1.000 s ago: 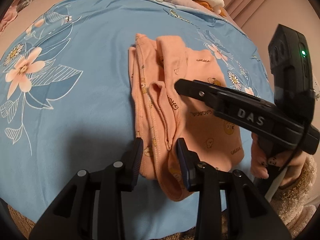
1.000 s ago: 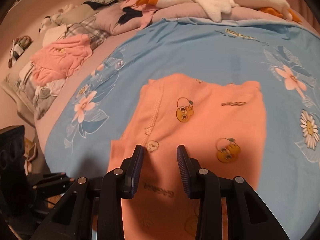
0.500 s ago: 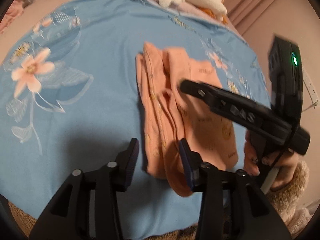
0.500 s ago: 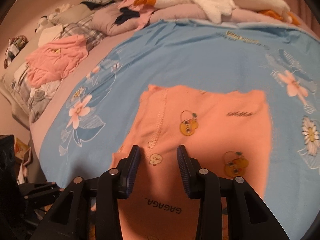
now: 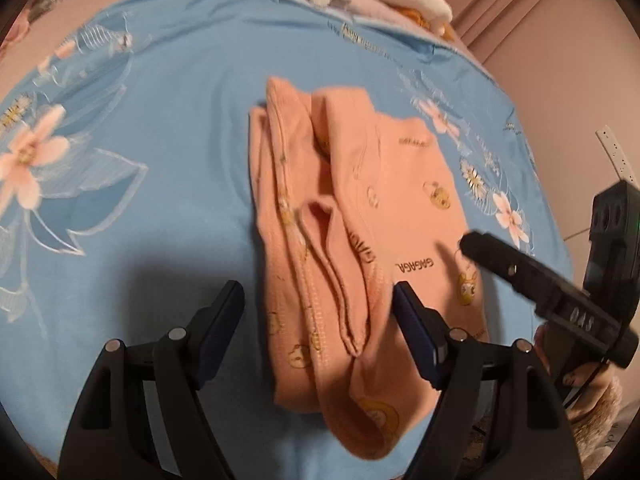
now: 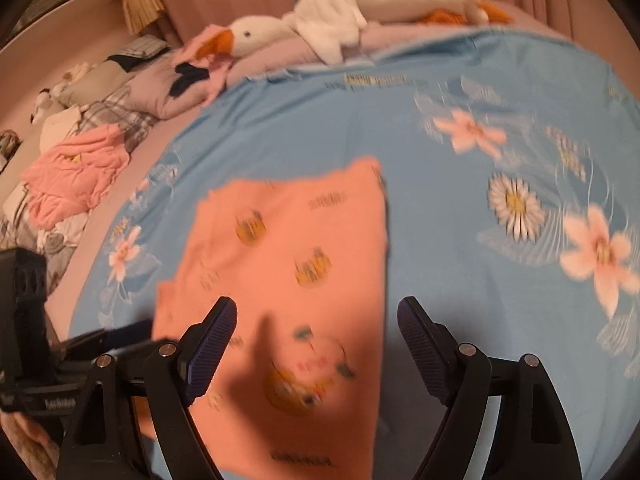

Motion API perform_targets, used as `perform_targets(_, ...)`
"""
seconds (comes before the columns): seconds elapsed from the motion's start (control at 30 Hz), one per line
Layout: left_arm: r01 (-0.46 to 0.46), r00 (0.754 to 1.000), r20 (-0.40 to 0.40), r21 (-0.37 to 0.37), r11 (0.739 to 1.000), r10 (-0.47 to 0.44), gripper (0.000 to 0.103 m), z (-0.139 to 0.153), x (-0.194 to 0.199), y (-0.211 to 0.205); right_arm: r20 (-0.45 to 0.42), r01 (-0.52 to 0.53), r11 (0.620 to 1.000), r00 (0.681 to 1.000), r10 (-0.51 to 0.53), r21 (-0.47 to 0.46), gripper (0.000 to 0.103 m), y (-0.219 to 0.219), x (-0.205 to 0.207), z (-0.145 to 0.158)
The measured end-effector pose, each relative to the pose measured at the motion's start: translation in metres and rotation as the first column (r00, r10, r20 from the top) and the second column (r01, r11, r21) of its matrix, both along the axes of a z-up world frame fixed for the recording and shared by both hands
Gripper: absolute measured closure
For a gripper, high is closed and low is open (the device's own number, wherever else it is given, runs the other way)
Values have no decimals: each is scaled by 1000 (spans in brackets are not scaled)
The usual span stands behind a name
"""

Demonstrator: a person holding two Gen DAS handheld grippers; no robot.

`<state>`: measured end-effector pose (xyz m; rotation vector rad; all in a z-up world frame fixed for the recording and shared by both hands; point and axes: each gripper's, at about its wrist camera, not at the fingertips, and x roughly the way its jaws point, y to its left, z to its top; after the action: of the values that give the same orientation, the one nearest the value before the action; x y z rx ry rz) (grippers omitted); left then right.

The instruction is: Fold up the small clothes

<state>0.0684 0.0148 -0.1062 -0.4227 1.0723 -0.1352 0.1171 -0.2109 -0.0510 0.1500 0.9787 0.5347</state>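
In the left wrist view, we see our left gripper (image 5: pixel 318 312) spread wide, holding nothing, its 2 fingers straddling the near end of the peach garment (image 5: pixel 360 240). The garment lies folded lengthwise on the blue floral sheet (image 5: pixel 180 160), its near tip partly hidden behind our fingers. The right gripper (image 5: pixel 468 242) enters from the right, over the garment's right edge; only 1 dark finger shows, so we cannot tell its spread here.

In the right wrist view, heavily blurred, our right gripper (image 6: pixel 316 332) is also wide and empty above the garment (image 6: pixel 296 264), whose prints smear beyond reading. A plush goose (image 6: pixel 360 12) lies beyond, and a pink cloth (image 6: pixel 76 172) sits far left.
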Motion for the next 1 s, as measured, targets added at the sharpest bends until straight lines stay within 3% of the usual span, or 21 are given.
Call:
perform_targets(0.17,6,1000,-7,-30,1000,-6,28,-6,3,-1,-98,-5,999,995,10,48,21,-3,-4,-27)
perform_targets(0.37,8,1000,-14,-71,997,-9,47,-9,9,-4,-110,-35,989,993,51,142,22,1,-5,-33)
perform_targets(0.43,18,1000,-3,-75,997,-18,63,-9,9,-9,-105,-44,989,993,59,144,32,7,-5,-36)
perform_targets(0.57,17,1000,10,-49,999,-16,69,-3,9,-18,-102,-49,988,993,65,148,57,13,-3,-37)
perform_targets(0.6,15,1000,21,-33,999,-15,70,3,7,-21,-88,-58,988,994,71,145,66,13,-5,-33)
perform_targets(0.67,24,999,49,-12,1000,-23,71,15,6,-28,-57,-67,988,996,75,138,70,13,-8,-24)
perform_targets(1.0,64,971,224,82,995,-81,70,72,23,-55,133,-62,988,990,43,140,71,-9,-6,32)
